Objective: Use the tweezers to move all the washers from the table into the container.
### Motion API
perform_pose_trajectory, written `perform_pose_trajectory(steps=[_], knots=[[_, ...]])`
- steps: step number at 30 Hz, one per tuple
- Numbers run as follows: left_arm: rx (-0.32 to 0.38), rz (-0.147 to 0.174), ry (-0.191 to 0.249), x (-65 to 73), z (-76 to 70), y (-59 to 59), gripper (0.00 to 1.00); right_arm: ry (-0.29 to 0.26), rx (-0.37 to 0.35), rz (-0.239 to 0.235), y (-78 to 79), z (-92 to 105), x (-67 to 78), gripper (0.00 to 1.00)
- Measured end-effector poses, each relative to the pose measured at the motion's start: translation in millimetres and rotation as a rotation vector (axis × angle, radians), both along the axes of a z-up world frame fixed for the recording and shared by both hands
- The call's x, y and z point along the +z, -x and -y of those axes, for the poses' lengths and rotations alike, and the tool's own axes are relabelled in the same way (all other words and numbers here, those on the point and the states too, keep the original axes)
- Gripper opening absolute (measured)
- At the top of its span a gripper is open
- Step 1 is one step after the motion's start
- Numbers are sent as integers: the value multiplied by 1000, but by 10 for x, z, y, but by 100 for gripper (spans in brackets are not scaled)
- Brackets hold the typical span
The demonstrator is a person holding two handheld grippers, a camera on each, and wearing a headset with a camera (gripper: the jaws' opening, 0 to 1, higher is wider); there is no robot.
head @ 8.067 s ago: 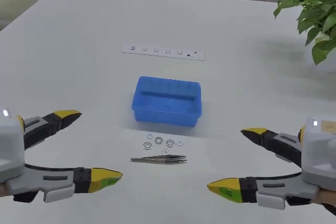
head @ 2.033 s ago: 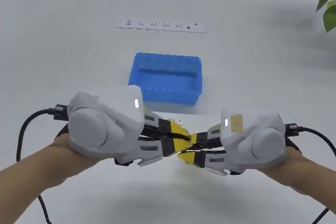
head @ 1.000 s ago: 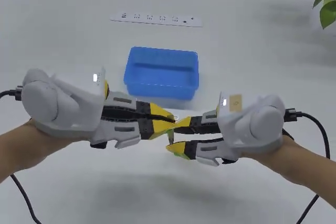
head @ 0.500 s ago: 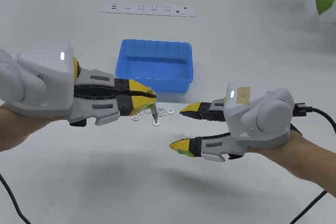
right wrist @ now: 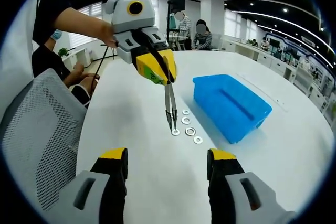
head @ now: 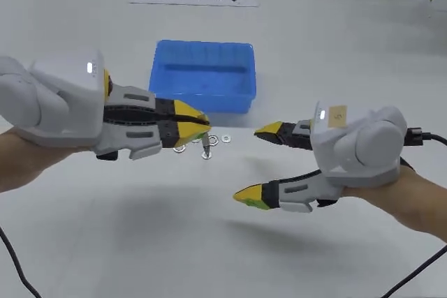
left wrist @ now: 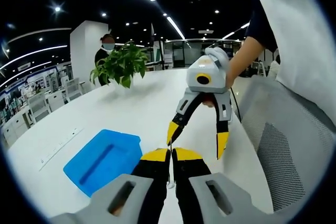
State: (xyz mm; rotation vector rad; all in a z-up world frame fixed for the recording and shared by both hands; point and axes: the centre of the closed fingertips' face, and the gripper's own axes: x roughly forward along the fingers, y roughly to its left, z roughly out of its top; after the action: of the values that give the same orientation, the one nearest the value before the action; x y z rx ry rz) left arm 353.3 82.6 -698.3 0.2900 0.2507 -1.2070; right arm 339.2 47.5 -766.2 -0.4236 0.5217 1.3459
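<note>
Left fingers (head: 183, 111) pinch the tweezers (right wrist: 170, 103) tight — tips hang down, washers (right wrist: 190, 131) just below. Right fingers (head: 253, 196) gape wide, empty — farther off.

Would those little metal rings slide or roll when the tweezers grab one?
Probably slide, not roll: the washers lie flat on the smooth table. They look thin and small, so likely very light. Shiny metal might slip from the fine tips of the tweezers.

Bright overhead ceiling lights, soft shadows on the table, fisheye-bent edges.
</note>
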Motion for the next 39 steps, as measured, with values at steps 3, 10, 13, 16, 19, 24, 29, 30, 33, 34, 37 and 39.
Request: perform_pose_trajectory(steps=[3, 10, 13, 16, 19, 24, 29, 30, 33, 34, 37, 39], knots=[[11, -10, 4, -22, -14, -28, 6, 2, 7, -4, 17, -1, -6, 63], [18, -22, 5, -40, -12, -16, 6, 2, 10, -6, 13, -2, 3, 63], [21, -30, 9, -52, -10, -15, 6, 2, 8, -6, 2, -2, 8, 63], [22, -29, 9, -55, -6, -18, 6, 1, 8, -9, 3, -5, 8, 63], [13, -38, 12, -54, 1, 2, 6, -1, 11, -16, -6, -30, -1, 63], [-2, -59, 2, -58, -29, 17, 6, -4, 29, -19, -56, -155, -25, 63], [-28, -75, 0, -56, 14, 39, 6, -20, 59, -24, -89, -351, -14, 62], [-35, -75, -6, -56, 19, 41, 6, -24, 68, -25, -84, -384, -9, 60], [-67, -64, -43, -57, 15, 60, 6, -26, 87, -36, -106, -477, -58, 55], [-76, -64, -52, -60, 11, 66, 6, -24, 85, -39, -122, -495, -79, 55], [-82, -77, -57, -64, -7, 54, 6, -12, 112, -55, -109, -543, -138, 47], [-76, -82, -53, -66, -11, 32, 6, -13, 124, -64, -96, -562, -154, 43]])
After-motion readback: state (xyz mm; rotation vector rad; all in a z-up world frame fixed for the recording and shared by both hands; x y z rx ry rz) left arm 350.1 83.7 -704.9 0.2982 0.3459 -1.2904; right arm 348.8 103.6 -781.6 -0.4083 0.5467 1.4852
